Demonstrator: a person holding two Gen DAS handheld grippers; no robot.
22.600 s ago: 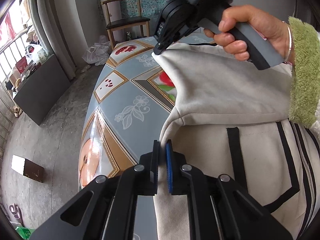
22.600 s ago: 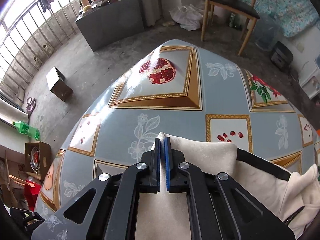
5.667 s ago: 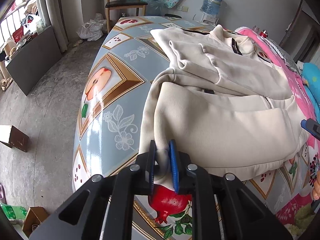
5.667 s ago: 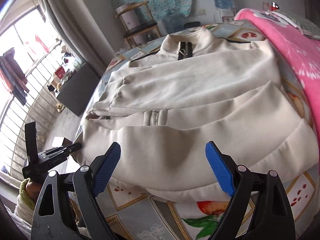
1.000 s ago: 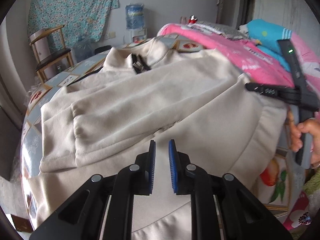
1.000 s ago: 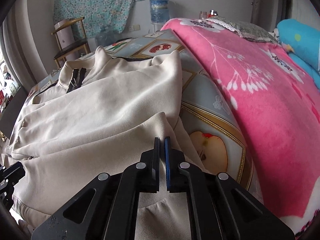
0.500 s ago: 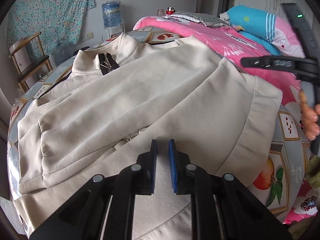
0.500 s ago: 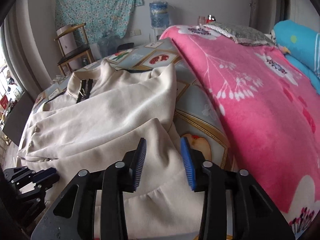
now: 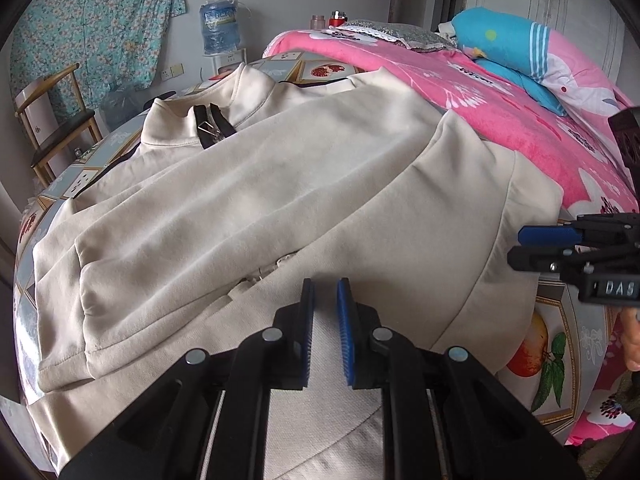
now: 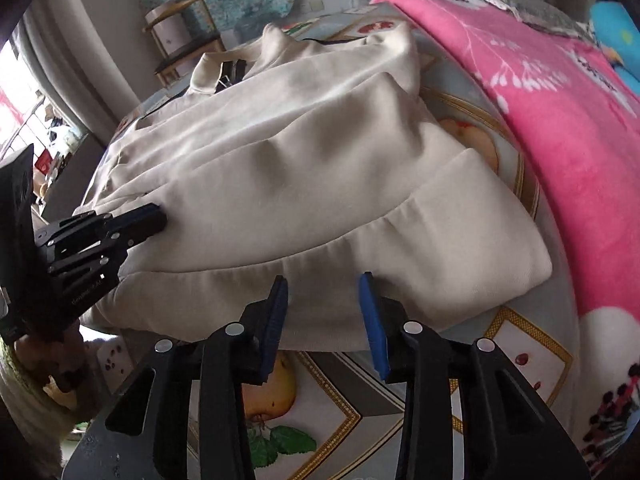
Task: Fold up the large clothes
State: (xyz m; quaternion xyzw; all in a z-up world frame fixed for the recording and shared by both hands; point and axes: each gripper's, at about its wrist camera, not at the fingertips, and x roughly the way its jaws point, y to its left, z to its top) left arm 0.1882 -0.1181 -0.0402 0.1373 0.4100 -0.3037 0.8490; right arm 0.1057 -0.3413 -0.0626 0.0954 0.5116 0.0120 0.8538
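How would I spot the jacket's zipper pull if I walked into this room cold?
Find the table with the fruit-print cloth beside the pink bed; a cream jacket lies spread over it. Follow it to the stand-up collar at the far end. The zipper pull hangs there on black tape, the only dark, metallic spot on the pale cloth.

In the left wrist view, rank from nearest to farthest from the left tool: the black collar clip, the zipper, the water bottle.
From the left tool:
1. Zipper, just ahead, slightly left.
2. Black collar clip, at the jacket's collar.
3. Water bottle, by the back wall.
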